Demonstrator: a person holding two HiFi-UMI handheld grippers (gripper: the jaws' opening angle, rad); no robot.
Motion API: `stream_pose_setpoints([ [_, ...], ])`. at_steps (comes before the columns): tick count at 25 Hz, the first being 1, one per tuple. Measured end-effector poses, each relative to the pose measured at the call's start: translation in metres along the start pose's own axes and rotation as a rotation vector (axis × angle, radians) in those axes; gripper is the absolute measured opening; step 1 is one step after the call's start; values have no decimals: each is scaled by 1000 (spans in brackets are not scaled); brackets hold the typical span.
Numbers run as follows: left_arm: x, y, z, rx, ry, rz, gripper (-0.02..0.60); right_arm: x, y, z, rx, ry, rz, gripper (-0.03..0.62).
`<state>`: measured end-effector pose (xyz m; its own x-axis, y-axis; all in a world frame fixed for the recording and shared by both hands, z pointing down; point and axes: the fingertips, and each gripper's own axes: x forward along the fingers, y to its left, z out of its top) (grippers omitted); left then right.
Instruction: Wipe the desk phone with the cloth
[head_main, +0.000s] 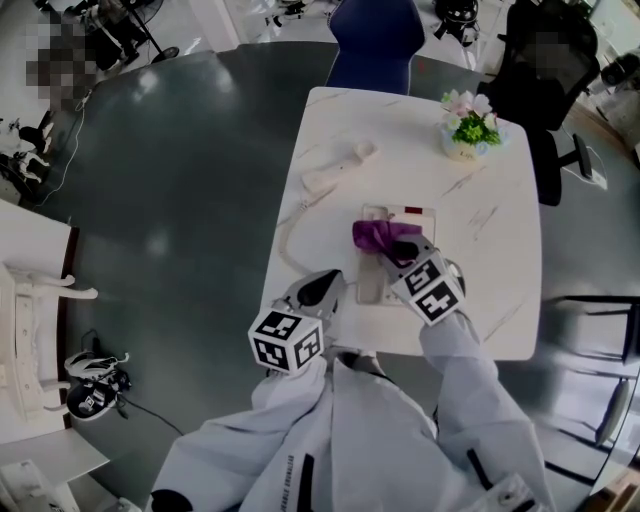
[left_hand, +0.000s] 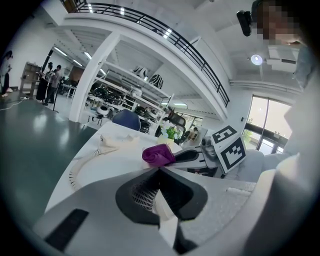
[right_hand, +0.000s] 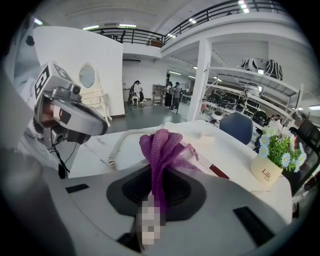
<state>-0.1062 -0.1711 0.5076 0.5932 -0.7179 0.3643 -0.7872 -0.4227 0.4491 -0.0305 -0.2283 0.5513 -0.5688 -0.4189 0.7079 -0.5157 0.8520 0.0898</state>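
On the white marbled surface (head_main: 480, 230), the desk phone (head_main: 372, 282) is lying near the front edge, a little right of the middle, with its receiver cradle bare. Its handset (head_main: 340, 168) is lying apart from it toward the far left corner, and the coiled cord (head_main: 288, 240) is curving along the left edge.

The right gripper (head_main: 396, 247) is reaching in from the near side, with its fingers clamped on the purple cloth (head_main: 376, 234). The right gripper view is showing the mesh fabric pinched between the fingers and fanning out above the tips. From the head view, the bunched cloth is sitting over the upper left part of the phone's body; whether it is pressing on the phone cannot be told.

The left gripper (head_main: 325, 287) is hovering over the near left part of the surface, just beside the phone's near left corner. Its fingers are meeting at the tips with nothing between them, and they are pointing toward the cloth and the other gripper.

At the far right corner, a small pot of flowers (head_main: 466, 128) is standing upright, well apart from the phone. Beyond the far edge, a blue chair (head_main: 375, 40) is facing the surface, and a black office chair (head_main: 545, 70) is standing off to the right.
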Motion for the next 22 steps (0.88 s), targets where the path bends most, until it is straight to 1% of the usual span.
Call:
stream_pose_setpoints([
  [22, -13, -15, -11, -5, -13, 18, -2, -8, 29, -18, -8, 13, 54, 38],
])
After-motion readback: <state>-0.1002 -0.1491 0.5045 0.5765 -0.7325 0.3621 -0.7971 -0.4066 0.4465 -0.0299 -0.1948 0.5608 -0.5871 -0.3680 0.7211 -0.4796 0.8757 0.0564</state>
